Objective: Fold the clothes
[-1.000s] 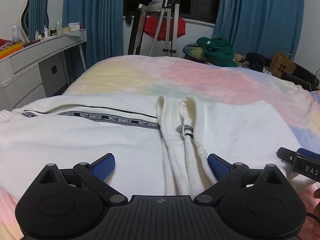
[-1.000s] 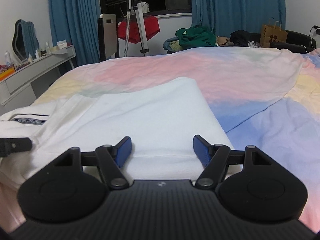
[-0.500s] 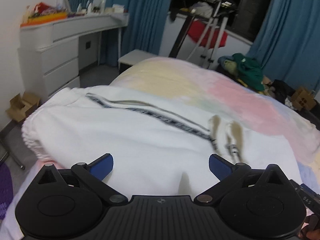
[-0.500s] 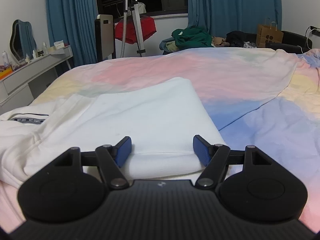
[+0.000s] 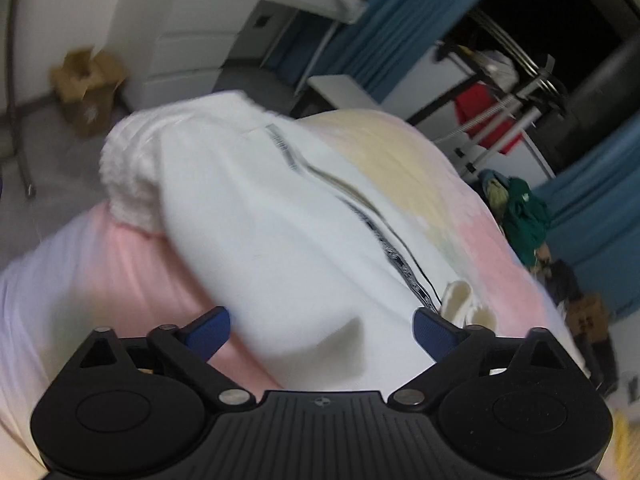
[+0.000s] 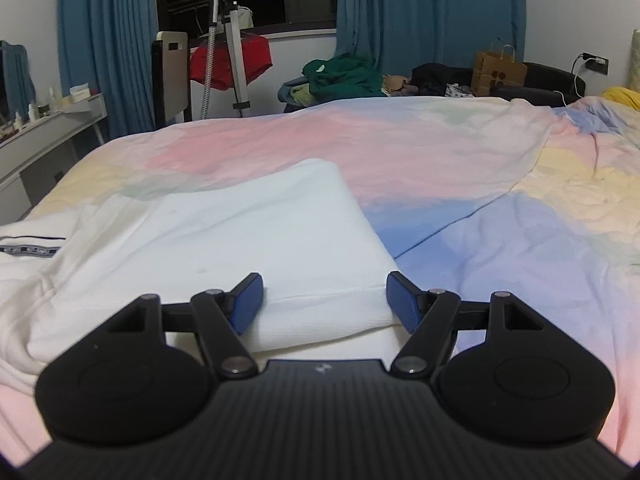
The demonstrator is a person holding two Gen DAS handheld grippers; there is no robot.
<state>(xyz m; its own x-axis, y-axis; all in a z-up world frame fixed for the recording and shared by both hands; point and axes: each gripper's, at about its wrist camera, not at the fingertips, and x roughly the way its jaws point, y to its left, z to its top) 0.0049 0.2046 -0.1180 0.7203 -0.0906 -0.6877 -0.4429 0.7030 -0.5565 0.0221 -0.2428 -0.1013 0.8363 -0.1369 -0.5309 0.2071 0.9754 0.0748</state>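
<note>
A white garment with a dark printed stripe [image 5: 280,220] lies spread on the pastel bedspread [image 5: 400,152]. Its ribbed hem [image 5: 128,168] hangs at the bed's left edge, and the cream drawcords [image 5: 460,300] show near the right fingertip. My left gripper [image 5: 322,326] is open just above the cloth, tilted, holding nothing. In the right wrist view the garment's folded part [image 6: 256,232] lies flat with its ribbed edge [image 6: 328,312] between the blue pads. My right gripper [image 6: 324,296] is open over that edge.
A white dresser [image 5: 192,40] and a cardboard box [image 5: 88,84] stand on the floor left of the bed. Blue curtains [image 6: 428,20], a stand with a red cloth [image 6: 232,60], a pile of green clothes [image 6: 344,76] and a paper bag [image 6: 496,72] lie beyond the bed [image 6: 440,152].
The left gripper has swung left and tilted toward the garment's hem end at the bed edge; the view is blurred. The right gripper has stayed almost still, open over the folded edge.
</note>
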